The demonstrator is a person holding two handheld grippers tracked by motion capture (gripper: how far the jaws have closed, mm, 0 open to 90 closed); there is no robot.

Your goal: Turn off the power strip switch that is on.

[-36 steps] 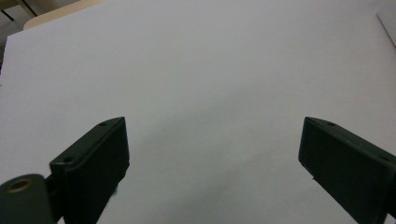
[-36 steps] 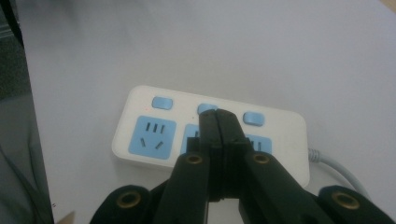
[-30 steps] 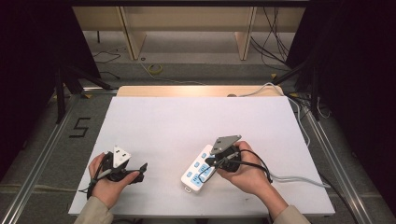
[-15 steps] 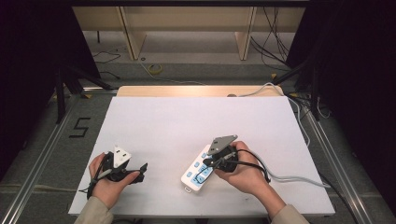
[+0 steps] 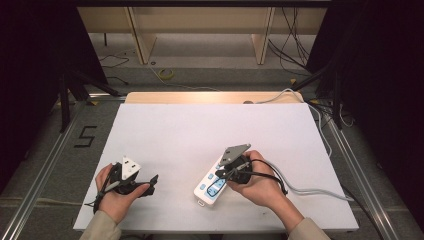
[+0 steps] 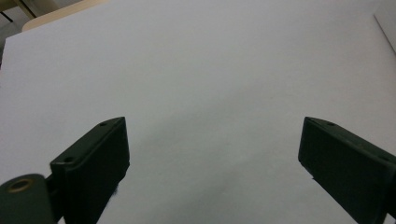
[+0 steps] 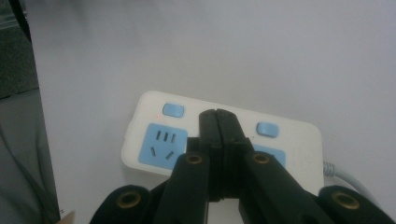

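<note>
A white power strip (image 5: 208, 186) with blue sockets and blue buttons lies flat on the white table (image 5: 210, 130), near the front right. My right gripper (image 5: 220, 173) is shut, with nothing between its jaws. In the right gripper view its closed tips (image 7: 218, 115) sit over the strip (image 7: 156, 140), between two blue buttons; whether they touch it I cannot tell. My left gripper (image 5: 151, 183) is held low at the front left, apart from the strip. Its jaws stand wide open (image 6: 212, 140) over bare tabletop.
The strip's grey cable (image 5: 305, 190) runs right across the table and off its right edge; it also shows beside the strip (image 7: 343, 176). A wooden board (image 5: 210, 97) borders the table's far edge. Metal rails (image 5: 45, 165) flank the table.
</note>
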